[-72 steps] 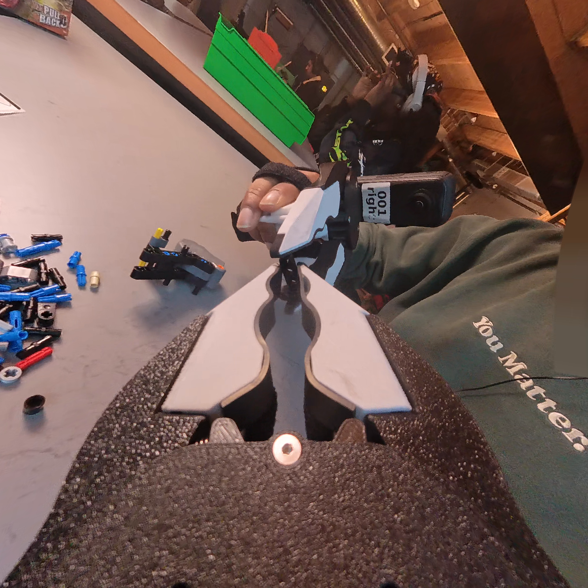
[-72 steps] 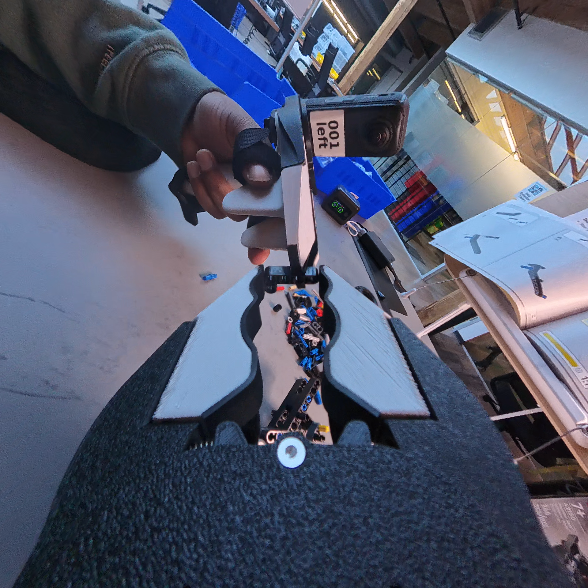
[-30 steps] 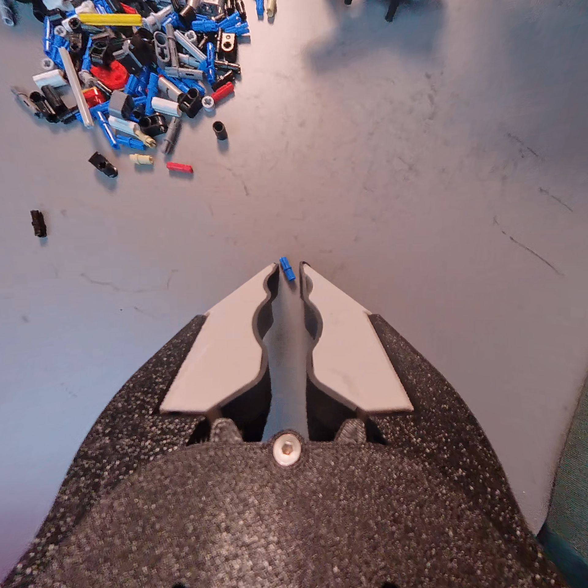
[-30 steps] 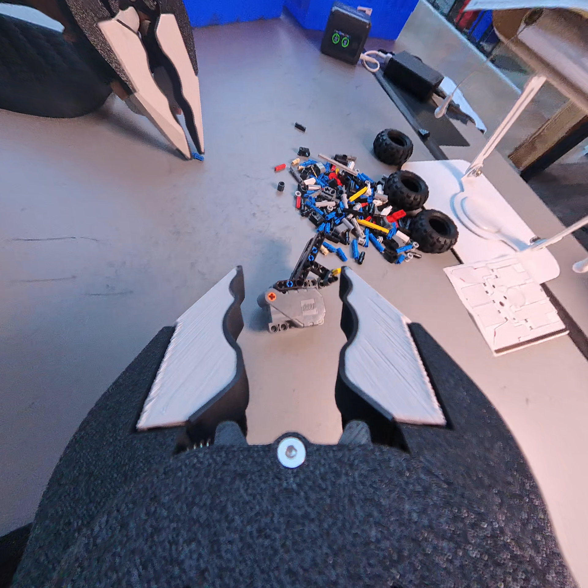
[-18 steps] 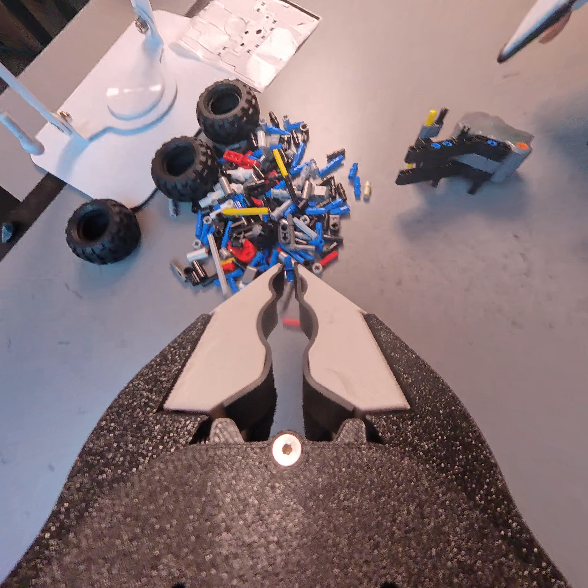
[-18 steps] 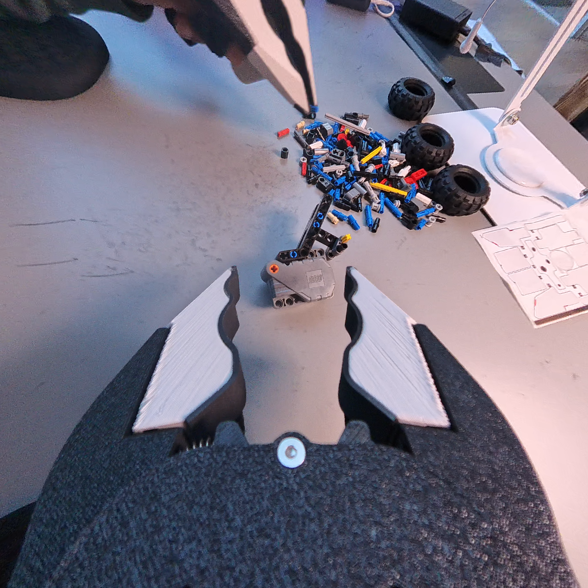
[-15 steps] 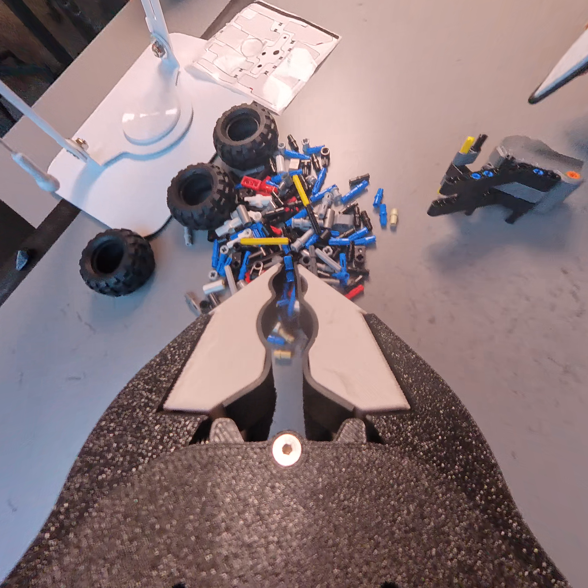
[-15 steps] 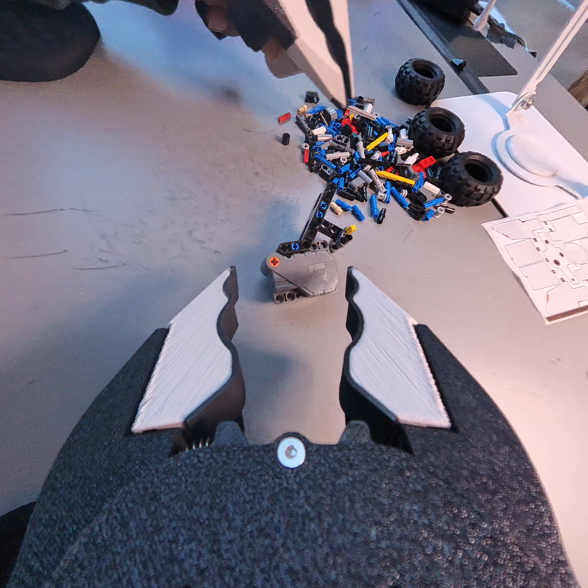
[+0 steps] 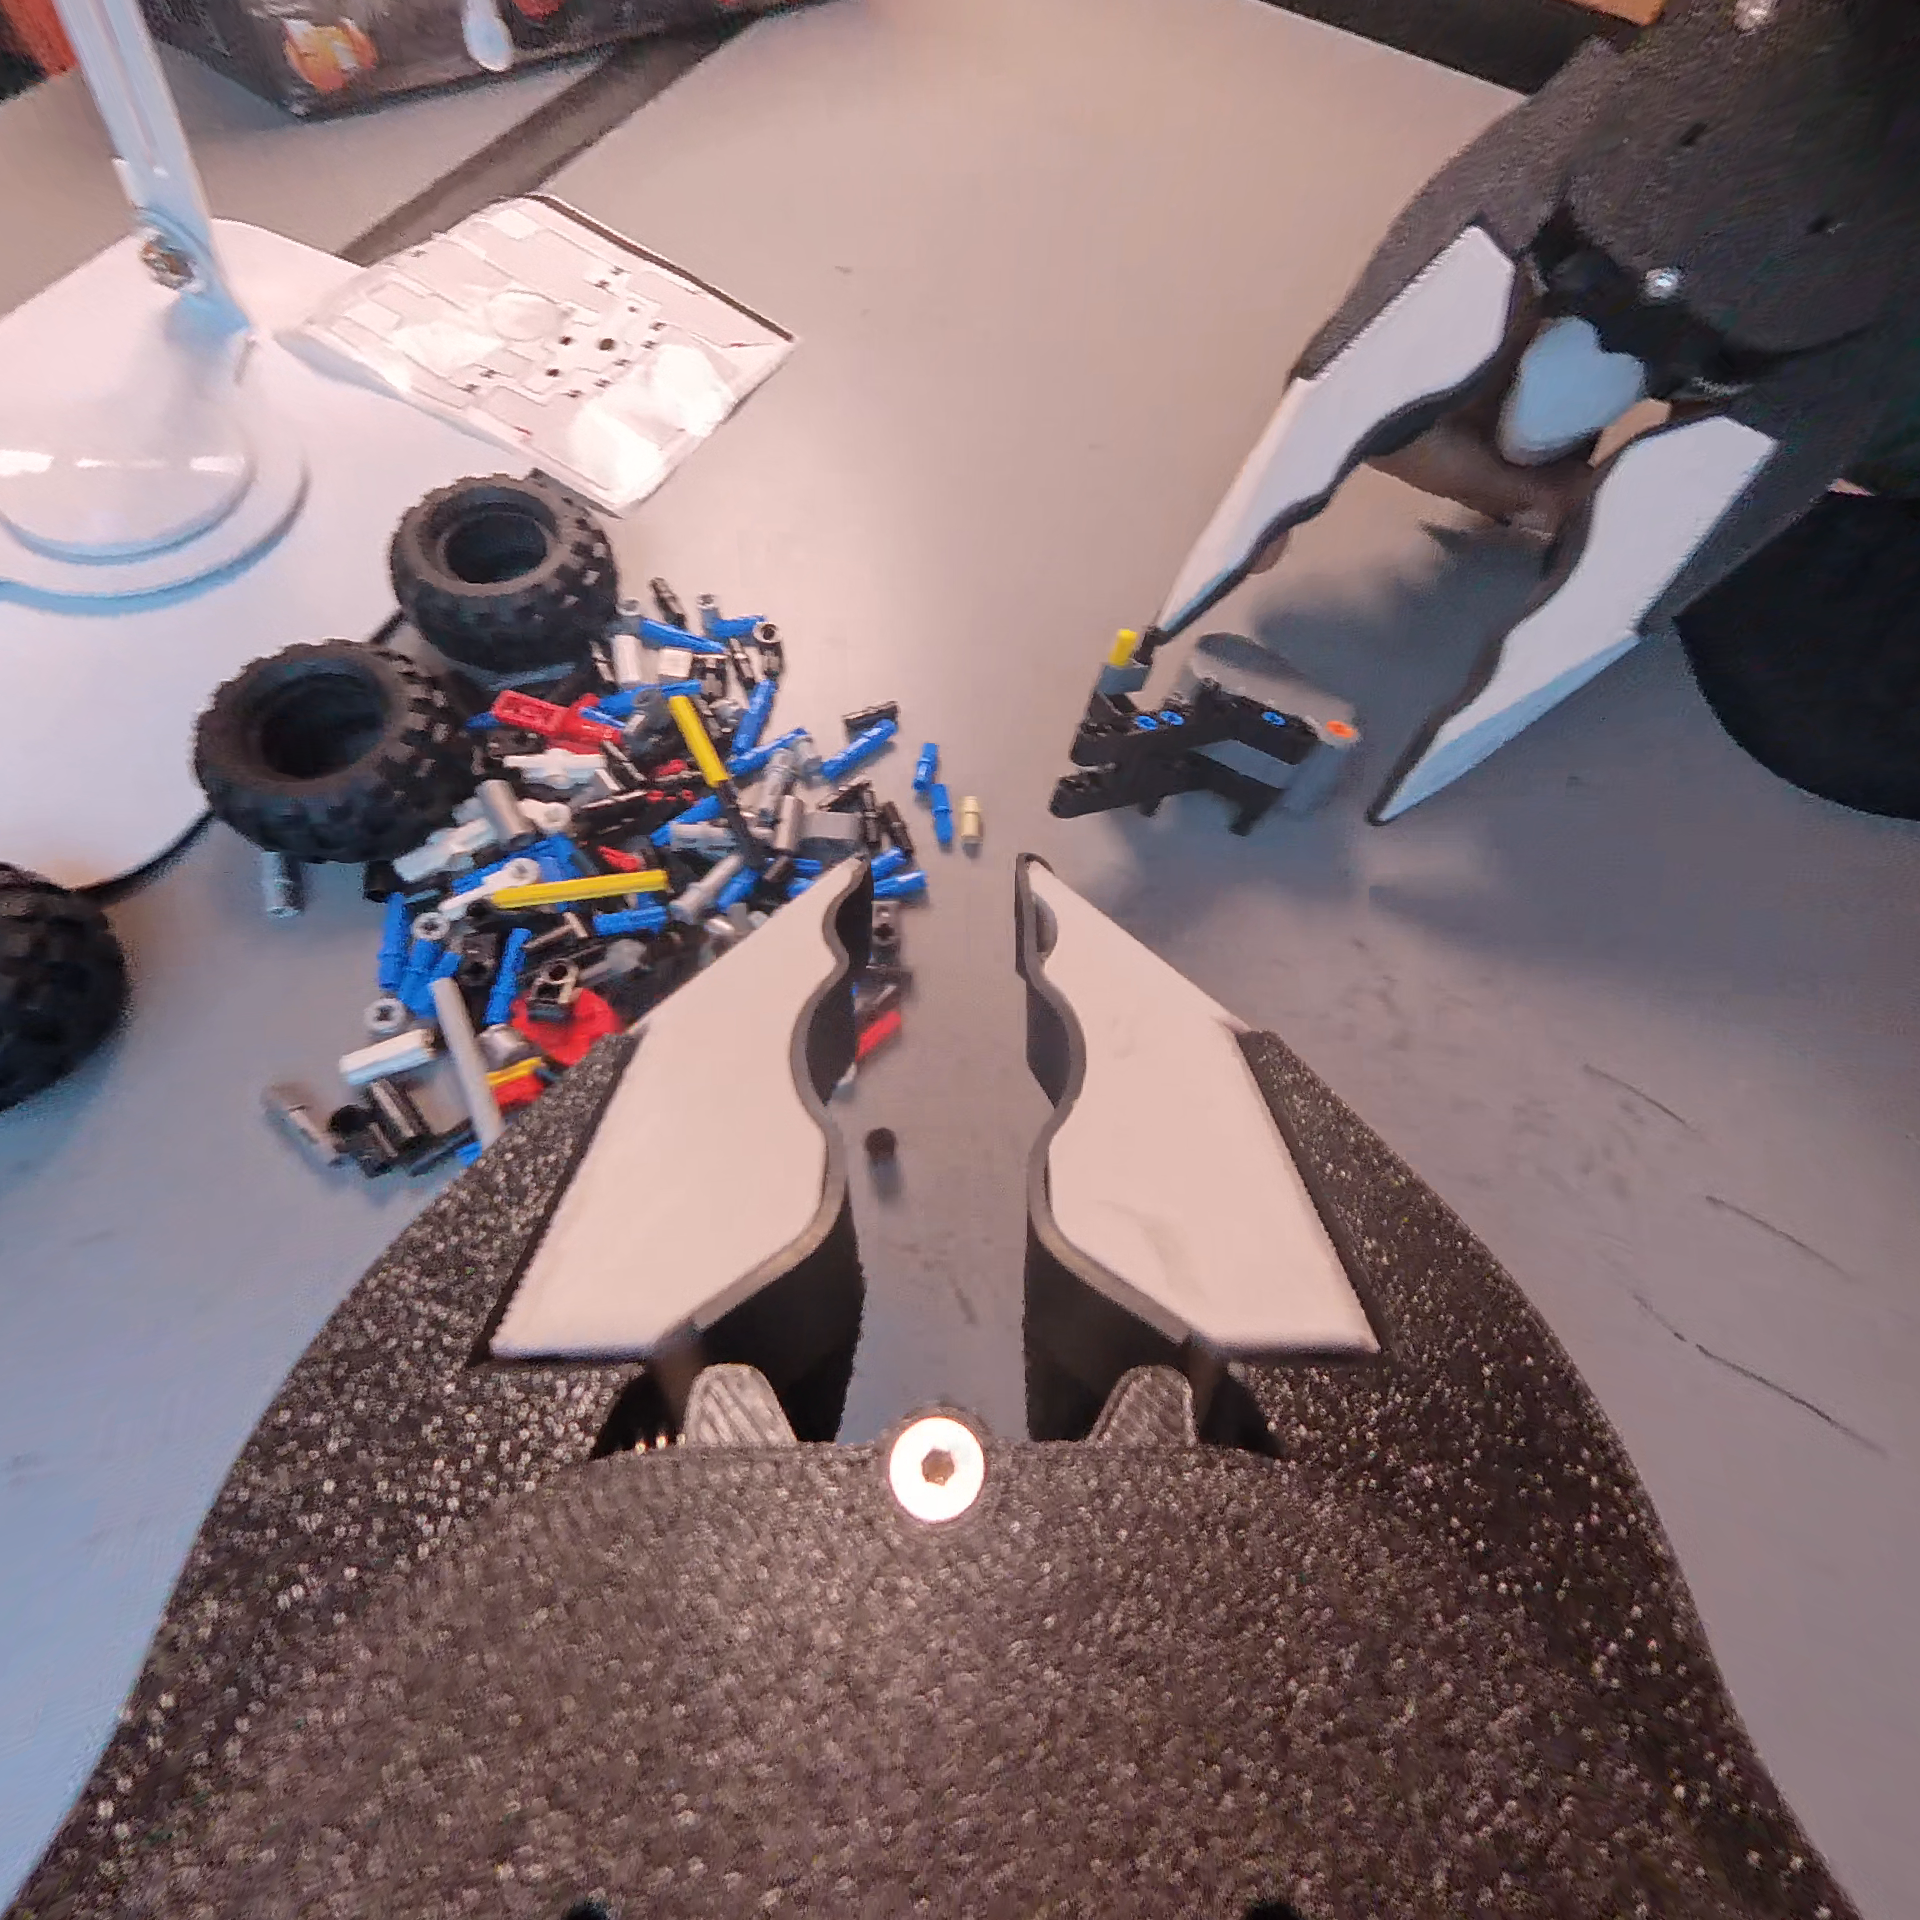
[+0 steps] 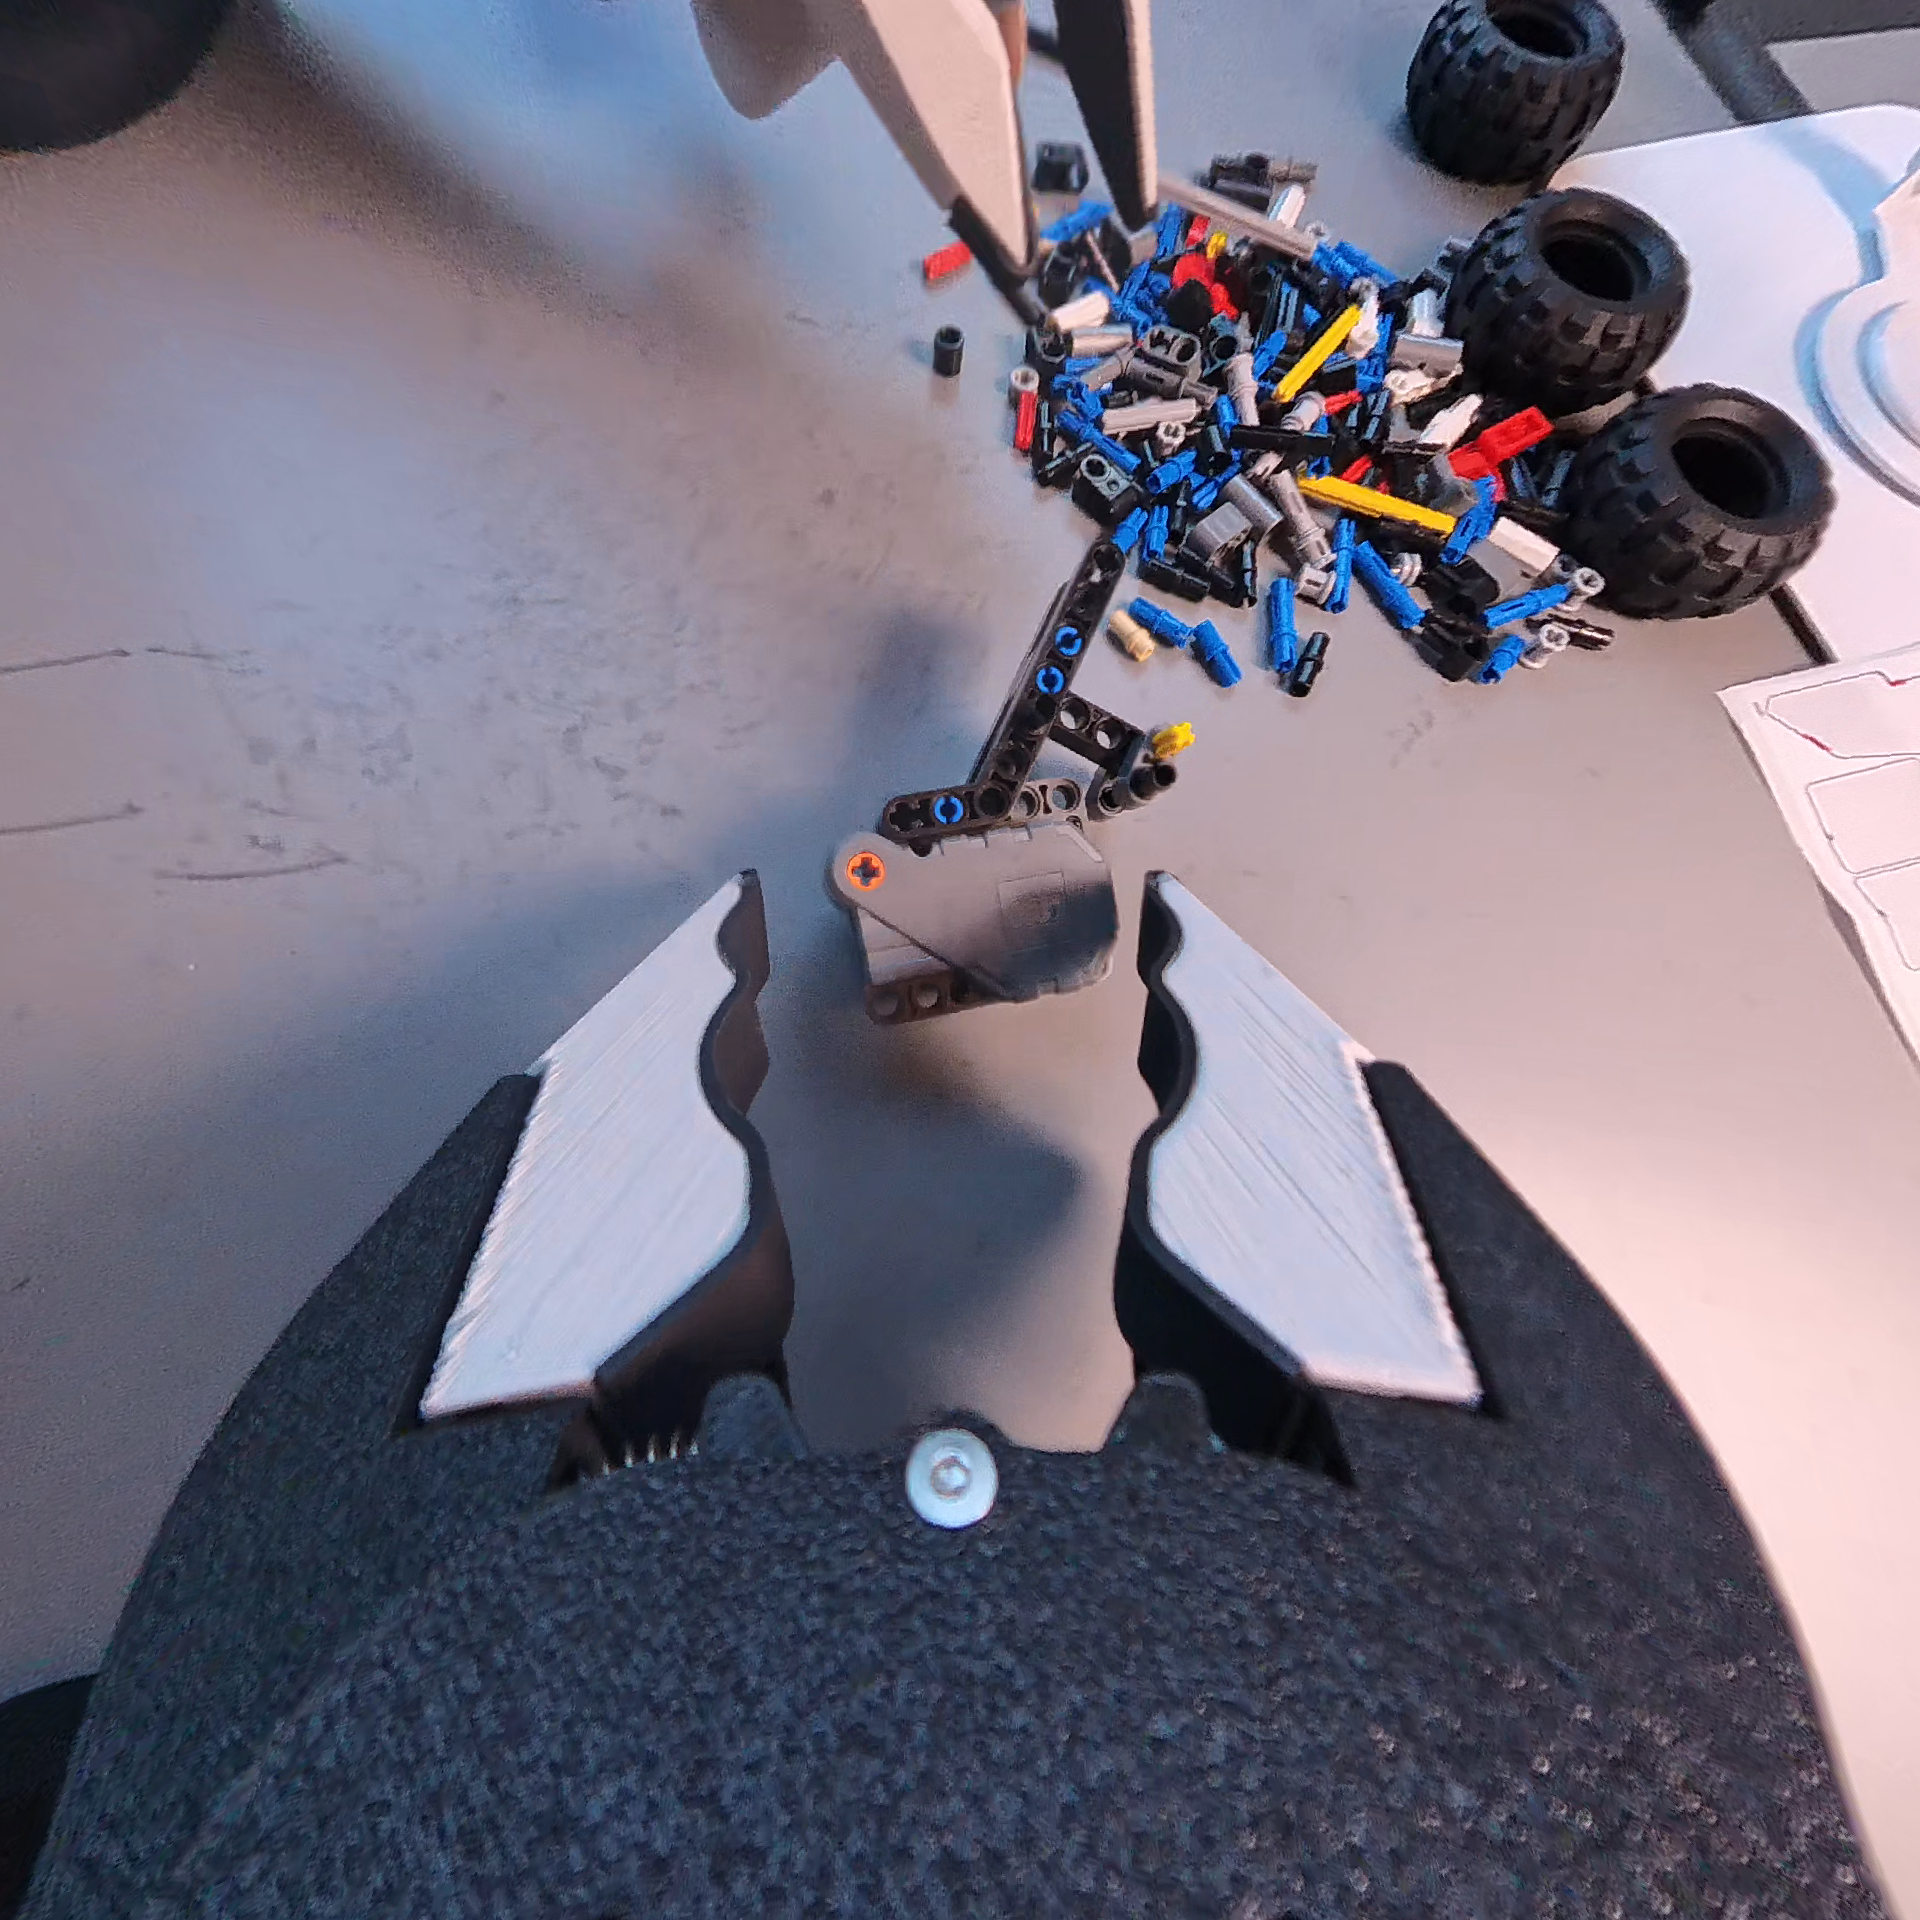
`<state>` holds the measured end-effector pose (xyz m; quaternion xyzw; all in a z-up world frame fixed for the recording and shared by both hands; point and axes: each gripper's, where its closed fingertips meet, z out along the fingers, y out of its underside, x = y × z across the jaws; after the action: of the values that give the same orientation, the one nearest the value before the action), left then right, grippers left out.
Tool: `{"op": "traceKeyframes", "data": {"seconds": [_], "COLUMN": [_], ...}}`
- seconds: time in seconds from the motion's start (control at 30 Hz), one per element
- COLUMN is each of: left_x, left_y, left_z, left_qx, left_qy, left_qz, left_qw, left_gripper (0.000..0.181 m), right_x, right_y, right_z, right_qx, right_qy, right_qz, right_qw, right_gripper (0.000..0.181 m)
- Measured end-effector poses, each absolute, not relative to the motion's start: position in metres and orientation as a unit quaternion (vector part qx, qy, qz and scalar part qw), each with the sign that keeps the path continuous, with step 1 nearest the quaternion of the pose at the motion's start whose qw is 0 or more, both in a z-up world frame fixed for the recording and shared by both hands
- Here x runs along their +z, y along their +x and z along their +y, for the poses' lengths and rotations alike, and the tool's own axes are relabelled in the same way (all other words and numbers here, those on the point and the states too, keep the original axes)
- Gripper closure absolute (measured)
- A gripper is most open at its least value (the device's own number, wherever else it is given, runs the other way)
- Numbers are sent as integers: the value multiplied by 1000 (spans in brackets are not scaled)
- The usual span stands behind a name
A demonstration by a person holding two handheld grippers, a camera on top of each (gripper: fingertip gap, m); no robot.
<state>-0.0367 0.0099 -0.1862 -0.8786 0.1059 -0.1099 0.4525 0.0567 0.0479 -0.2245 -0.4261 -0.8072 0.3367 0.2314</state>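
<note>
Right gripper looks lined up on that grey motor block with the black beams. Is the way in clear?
Probably yes. The right gripper has its jaws open, and the grey motor block with black beams lies just beyond the tips, with only bare grey table around it.

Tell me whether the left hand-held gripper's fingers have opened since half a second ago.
Yes. The left hand-held gripper has spread open beside the pile of small building pieces; earlier its tips nearly met.
</note>
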Motion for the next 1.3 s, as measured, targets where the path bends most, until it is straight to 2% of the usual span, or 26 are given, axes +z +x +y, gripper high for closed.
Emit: {"op": "traceKeyframes", "data": {"seconds": [0.13, 0.27, 0.43, 0.57, 0.63, 0.67, 0.73, 1.13, 1.3], "left_x": [-197, -199, -143, -105, -102, -103, -112, -167, -186], "left_y": [-10, 7, 30, 44, 43, 44, 45, 48, 55], "left_z": [1, -4, -6, -14, -15, -17, -15, -14, -15], "left_qx": [-138, -218, -411, -482, -483, -483, -462, -360, -340], "left_qy": [-881, -869, -763, -699, -697, -699, -718, -812, -834], "left_qz": [125, 98, 54, 60, 55, 57, 52, 67, 80], "left_qw": [436, 433, 496, 525, 527, 523, 519, 454, 427], "left_gripper": [154, 151, 146, 149, 158, 169, 173, 174, 174], "right_x": [-234, -216, -148, -125, -127, -132, -147, -214, -213], "right_y": [53, 51, 58, 61, 60, 58, 56, 57, 59], "right_z": [48, 32, 5, -9, -11, -12, -15, -14, -5], "right_qx": [289, 380, 581, 636, 633, 622, 587, 394, 374], "right_qy": [-405, -397, -341, -311, -311, -318, -320, -338, -341], "right_qz": [-836, -803, -699, -665, -665, -673, -701, -820, -824], "right_qw": [233, 232, 240, 239, 244, 245, 249, 243, 254], "right_gripper": [128, 128, 128, 128, 128, 128, 128, 129, 107]}}
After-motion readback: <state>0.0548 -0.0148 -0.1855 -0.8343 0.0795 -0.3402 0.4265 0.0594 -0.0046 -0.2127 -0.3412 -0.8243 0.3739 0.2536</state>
